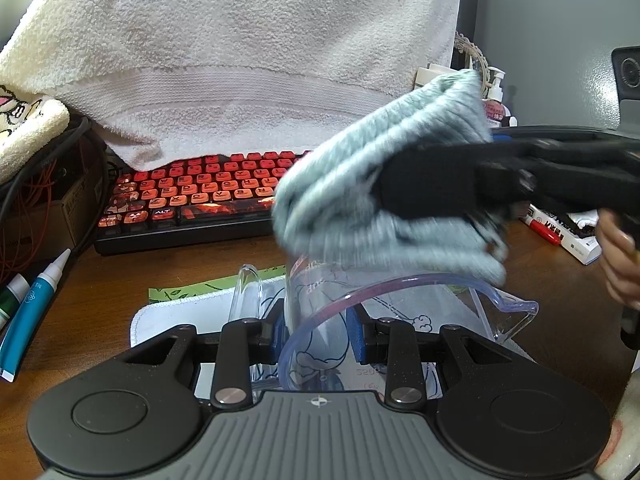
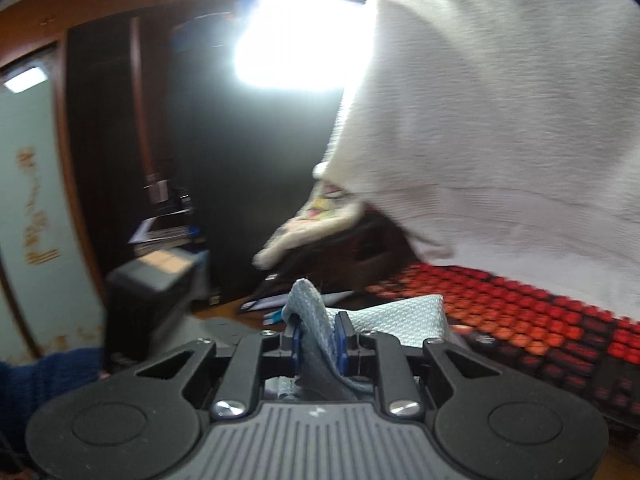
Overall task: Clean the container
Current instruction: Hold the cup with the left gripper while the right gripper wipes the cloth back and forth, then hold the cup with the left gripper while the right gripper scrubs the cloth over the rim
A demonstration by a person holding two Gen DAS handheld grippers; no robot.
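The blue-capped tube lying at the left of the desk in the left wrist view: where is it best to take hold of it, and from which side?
Grip the blue tube across its wide blue body, not the thin white nozzle. It lies flat and slanted on the desk, nozzle toward the keyboard, so coming from above seems best, with the tool fingers crossing its length. A green tube lies close on its left, which leaves little room there.

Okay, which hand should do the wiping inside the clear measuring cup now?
Right. The right gripper is shut on the blue cloth just above the measuring cup, while the left gripper pinches its wall.
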